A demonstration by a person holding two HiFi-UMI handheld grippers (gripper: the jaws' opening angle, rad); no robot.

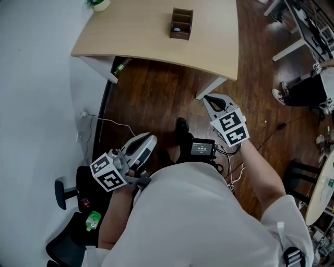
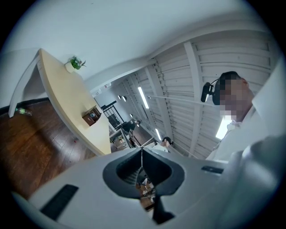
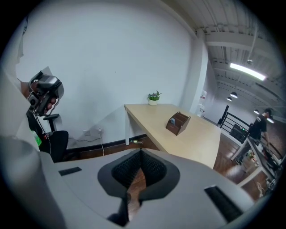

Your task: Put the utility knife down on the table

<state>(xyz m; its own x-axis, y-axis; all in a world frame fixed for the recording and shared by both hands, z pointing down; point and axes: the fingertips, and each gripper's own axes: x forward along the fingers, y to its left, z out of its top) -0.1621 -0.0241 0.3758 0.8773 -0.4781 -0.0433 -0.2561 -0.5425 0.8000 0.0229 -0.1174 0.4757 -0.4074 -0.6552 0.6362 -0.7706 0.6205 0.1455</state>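
Note:
No utility knife shows in any view. The pale wooden table (image 1: pixel 146 36) stands ahead of me, across a strip of dark floor, with a brown wooden organiser box (image 1: pixel 181 23) on it. My left gripper (image 1: pixel 145 142) is held low by my left hip, jaws shut and nothing between them (image 2: pixel 142 150). My right gripper (image 1: pixel 211 99) reaches toward the table's near right leg. Its jaws are also shut and empty (image 3: pixel 141 151). The left gripper view has the table (image 2: pixel 67 98) and box (image 2: pixel 91 115) at its left. The right gripper view has the table (image 3: pixel 187 134) and box (image 3: pixel 178 122) ahead.
A small potted plant (image 1: pixel 99 4) sits on the table's far left corner. A black office chair (image 1: pixel 68 193) and a green bottle (image 1: pixel 93 220) are at my lower left by the white wall. A cable (image 1: pixel 112 122) trails on the floor. Another person (image 1: pixel 308 88) is at the right edge.

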